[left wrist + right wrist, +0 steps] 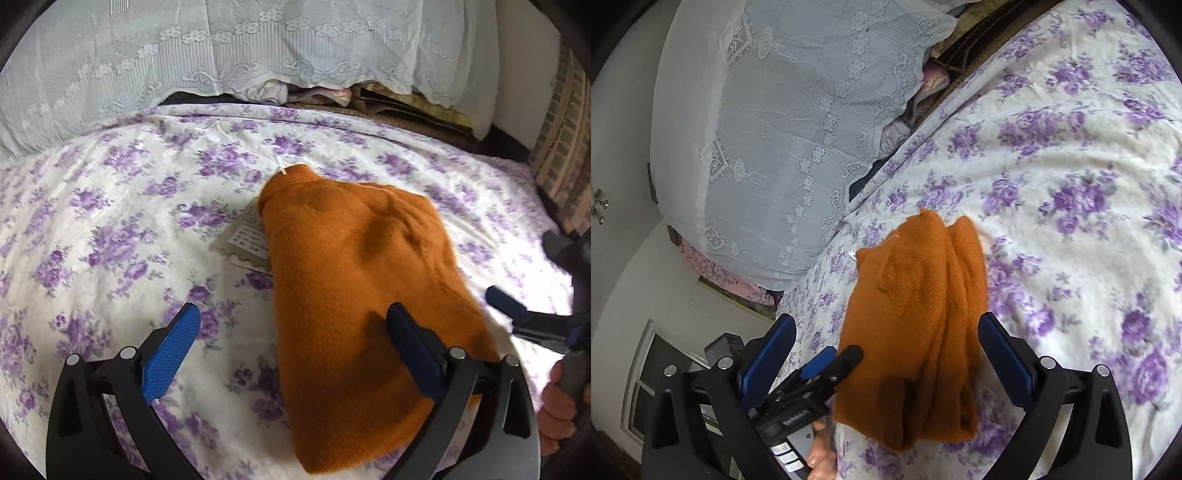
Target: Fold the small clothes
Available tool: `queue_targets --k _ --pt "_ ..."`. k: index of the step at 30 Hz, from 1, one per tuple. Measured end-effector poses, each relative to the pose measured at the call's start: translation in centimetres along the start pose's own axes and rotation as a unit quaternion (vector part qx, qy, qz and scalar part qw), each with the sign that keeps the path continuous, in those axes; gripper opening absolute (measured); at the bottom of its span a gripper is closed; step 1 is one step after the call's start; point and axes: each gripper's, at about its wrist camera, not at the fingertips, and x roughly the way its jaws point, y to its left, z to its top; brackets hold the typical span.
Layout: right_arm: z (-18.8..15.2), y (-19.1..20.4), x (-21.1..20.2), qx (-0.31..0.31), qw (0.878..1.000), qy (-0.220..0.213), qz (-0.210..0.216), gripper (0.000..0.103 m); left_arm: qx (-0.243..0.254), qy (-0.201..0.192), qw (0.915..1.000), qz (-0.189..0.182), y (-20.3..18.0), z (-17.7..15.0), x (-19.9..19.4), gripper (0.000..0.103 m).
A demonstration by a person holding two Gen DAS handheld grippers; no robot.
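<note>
Left gripper (293, 345): jaws spread wide, nothing held.
Right gripper (886, 354): jaws released.
Orange garment (354, 280): folded, laid on floral bed (110, 221).

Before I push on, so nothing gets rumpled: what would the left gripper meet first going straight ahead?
Probably the folded orange knit garment: the open left gripper already has one finger over it. The paper tag and purple-flowered bedsheet lie beyond; depth is unclear.

Folded orange garment (354, 280) on floral bedsheet (110, 229), paper tag (247, 236) alongside.
</note>
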Motion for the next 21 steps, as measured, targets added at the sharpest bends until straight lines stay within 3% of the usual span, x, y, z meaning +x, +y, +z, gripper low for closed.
queue_targets --k 3,6,10,13,18,21 --pt "-0.4 -0.7 -0.7 0.002 1.000 -0.002 -0.008 0.099 -0.032 0.015 0.9964 -0.077 0.8 0.0 -0.6 0.098" --pt "-0.4 -1.1 -1.2 0.011 1.000 -0.006 -0.006 0.099 -0.075 0.044 0.9865 -0.139 2.0 -0.3 0.1 0.098" --pt "-0.5 -1.2 -1.0 0.010 1.000 -0.003 -0.009 0.099 -0.109 0.079 0.9794 -0.151 2.9 -1.1 2.1 0.098" --pt "-0.7 -0.3 -1.1 0.001 1.000 -0.004 0.011 0.099 -0.115 0.071 0.9784 -0.157 3.0 -1.0 1.8 0.098" --pt "-1.8 2.5 -1.4 -0.005 0.990 0.018 0.136 0.099 -0.123 0.044 0.9815 -0.140 3.5 -0.8 0.9 0.098" --pt "-3.4 3.1 0.0 -0.008 0.985 0.062 0.161 0.099 -0.123 0.054 0.9846 -0.112 3.7 -1.0 1.4 0.098"
